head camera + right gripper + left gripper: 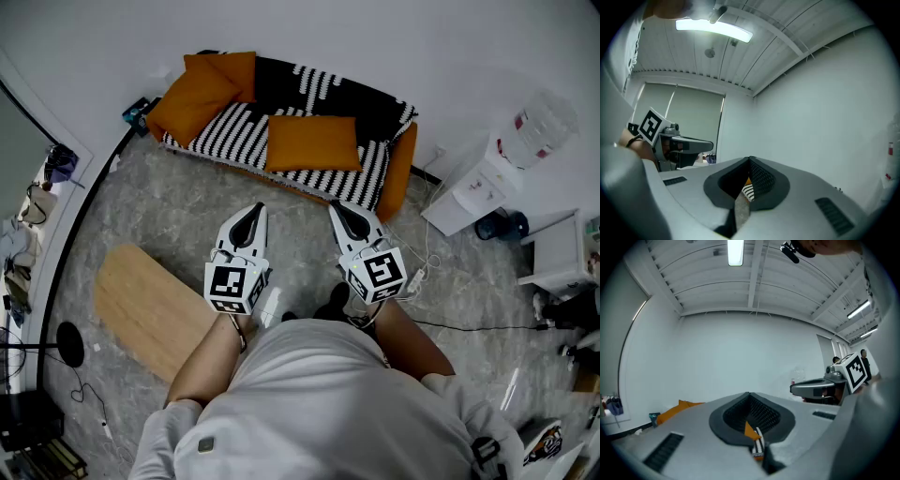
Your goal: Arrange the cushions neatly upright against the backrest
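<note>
Orange cushions (312,142), seemingly 3, on sofa (228,137).

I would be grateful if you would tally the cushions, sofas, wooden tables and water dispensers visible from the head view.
Orange cushions: 3
Striped sofa: 1
Wooden table: 1
Water dispenser: 1
Total: 6

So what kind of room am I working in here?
Probably a lounge corner staged in a lab or studio: a black-and-white striped sofa with orange cushions, a water dispenser, loose cables, and a strip light overhead.
</note>
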Demonstrator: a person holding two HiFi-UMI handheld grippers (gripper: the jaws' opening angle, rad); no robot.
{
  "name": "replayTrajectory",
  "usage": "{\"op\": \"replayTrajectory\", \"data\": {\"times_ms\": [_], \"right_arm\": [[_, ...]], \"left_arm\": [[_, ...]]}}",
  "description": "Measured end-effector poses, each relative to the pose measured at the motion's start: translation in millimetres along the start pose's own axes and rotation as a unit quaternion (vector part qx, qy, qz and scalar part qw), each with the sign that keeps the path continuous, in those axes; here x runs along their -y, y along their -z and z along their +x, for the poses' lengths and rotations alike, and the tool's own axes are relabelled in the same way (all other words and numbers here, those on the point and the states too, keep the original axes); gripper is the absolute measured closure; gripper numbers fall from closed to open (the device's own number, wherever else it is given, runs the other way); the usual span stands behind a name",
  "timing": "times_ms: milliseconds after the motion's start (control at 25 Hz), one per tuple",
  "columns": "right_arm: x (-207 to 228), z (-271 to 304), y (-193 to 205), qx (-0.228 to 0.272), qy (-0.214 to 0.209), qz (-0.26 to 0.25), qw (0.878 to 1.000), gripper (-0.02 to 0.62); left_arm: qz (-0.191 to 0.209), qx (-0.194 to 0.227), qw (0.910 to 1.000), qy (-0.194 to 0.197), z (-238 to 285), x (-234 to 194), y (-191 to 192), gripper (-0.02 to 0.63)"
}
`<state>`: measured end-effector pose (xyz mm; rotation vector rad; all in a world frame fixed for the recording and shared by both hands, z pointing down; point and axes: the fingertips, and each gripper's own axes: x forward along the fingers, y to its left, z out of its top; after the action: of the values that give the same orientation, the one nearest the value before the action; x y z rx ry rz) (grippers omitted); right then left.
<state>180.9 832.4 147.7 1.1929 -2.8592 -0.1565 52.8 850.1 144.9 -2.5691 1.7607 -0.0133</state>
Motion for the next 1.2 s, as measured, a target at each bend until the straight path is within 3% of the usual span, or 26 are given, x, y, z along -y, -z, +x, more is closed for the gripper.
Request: {"op": "replayTrajectory", "data": {"times_ms": [640, 960, 1200], "right_arm": [[-4, 12, 0, 0.009, -0.012, -0.002, 1.000, 0.569], [37, 39, 16, 0.006, -0.010, 0.006, 1.000, 0.569], [93, 76, 32, -0.001, -0.015, 0.017, 1.000, 0.569]], "left_arm": [[-0.009, -0.003, 1.0000, 0.001, 1, -18, 9, 0.597], [-0.012, -0.012, 0.9998, 0.004, 45, -28, 19, 0.597], [-0.007, -0.022, 0.9997, 0.000, 109, -39, 24, 0.597]]}}
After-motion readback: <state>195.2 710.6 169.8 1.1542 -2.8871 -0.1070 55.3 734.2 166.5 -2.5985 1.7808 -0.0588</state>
